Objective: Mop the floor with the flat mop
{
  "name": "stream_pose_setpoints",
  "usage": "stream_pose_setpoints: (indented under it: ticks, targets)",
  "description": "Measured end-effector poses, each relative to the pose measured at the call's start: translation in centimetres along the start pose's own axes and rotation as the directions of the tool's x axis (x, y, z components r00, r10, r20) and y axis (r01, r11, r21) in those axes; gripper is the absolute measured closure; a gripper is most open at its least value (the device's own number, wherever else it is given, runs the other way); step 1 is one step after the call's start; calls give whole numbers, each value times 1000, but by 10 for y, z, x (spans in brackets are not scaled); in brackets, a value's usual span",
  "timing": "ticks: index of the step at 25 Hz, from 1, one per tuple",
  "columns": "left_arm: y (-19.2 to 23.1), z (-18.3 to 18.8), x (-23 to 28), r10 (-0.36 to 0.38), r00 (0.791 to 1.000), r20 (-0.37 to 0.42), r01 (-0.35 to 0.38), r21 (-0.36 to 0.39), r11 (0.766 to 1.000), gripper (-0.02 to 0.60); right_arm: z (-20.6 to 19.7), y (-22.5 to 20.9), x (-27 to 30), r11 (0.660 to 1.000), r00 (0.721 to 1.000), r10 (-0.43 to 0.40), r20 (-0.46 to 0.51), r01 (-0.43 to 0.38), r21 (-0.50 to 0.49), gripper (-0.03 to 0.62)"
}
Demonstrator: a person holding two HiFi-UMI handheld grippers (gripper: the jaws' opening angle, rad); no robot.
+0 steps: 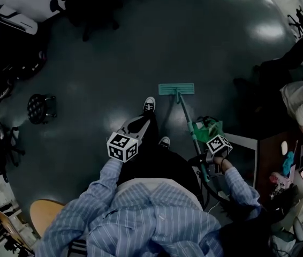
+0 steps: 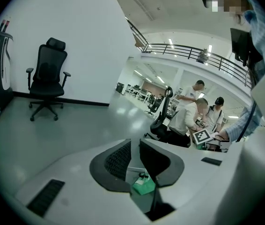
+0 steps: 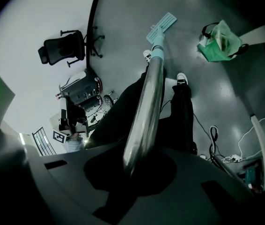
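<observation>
Striped shirt (image 1: 141,213) fills the bottom centre of the head view. Right gripper (image 3: 139,168) is clamped on the flat mop's metal pole (image 3: 147,97) at lower right. The pole slants up to the teal mop head (image 1: 176,89), flat on the dark floor (image 1: 114,63) at frame centre, just past the person's shoes. Left gripper (image 2: 133,159) sits left of it, jaws a narrow gap apart and empty. A green bag (image 1: 211,127) lies beside the pole.

A black office chair (image 2: 47,81) stands against a white wall (image 2: 81,41). A round black stool (image 1: 40,107) sits well apart from a tan wooden seat (image 1: 47,213). A green bag (image 3: 219,42) lies apart from loose cables (image 3: 210,131). Several people (image 2: 187,118) gather below a railed balcony (image 2: 193,53).
</observation>
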State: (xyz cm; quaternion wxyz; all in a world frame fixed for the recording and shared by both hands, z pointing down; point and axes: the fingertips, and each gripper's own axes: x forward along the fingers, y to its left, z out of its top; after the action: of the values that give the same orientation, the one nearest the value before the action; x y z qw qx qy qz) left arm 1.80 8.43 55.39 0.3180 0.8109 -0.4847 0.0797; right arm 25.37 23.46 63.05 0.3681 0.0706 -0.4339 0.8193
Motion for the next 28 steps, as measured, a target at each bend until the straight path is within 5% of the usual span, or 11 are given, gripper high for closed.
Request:
stream_pose_setpoints:
  ticks: [11,28]
  targets:
    - [62,60,44,12,1000,-25,-12,-19,1000,520,117,76,-23,1000,1000,-21,-2,21,-18,557]
    - [154,164,151,-39,997,-69,38,-26,999,520,373,201,-78,994,996,-81,29,83,-66,559]
